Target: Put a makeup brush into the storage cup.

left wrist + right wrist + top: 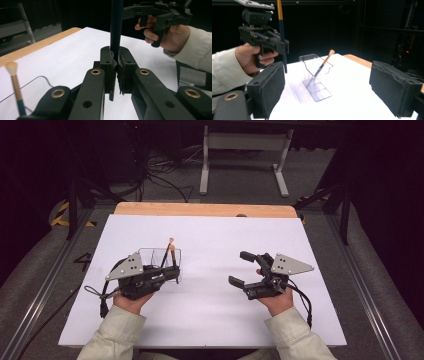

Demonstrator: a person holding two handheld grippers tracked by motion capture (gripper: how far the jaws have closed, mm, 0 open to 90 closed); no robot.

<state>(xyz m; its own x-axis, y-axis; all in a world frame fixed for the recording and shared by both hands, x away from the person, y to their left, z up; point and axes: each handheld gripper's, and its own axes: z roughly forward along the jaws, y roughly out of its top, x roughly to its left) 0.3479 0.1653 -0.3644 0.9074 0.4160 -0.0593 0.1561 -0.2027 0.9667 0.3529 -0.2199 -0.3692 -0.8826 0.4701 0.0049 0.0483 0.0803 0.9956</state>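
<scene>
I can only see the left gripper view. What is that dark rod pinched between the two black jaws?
Observer: It is a long brush handle, dark blue below and orange higher up. The left gripper clamps it upright.
Operator: And the fluffy-tipped brush on my left?
Observer: That second brush leans inside a clear plastic holder standing on the white table.
Operator: Is the other gripper carrying anything?
Observer: No. The right gripper has its jaws wide apart with nothing between them.
</scene>
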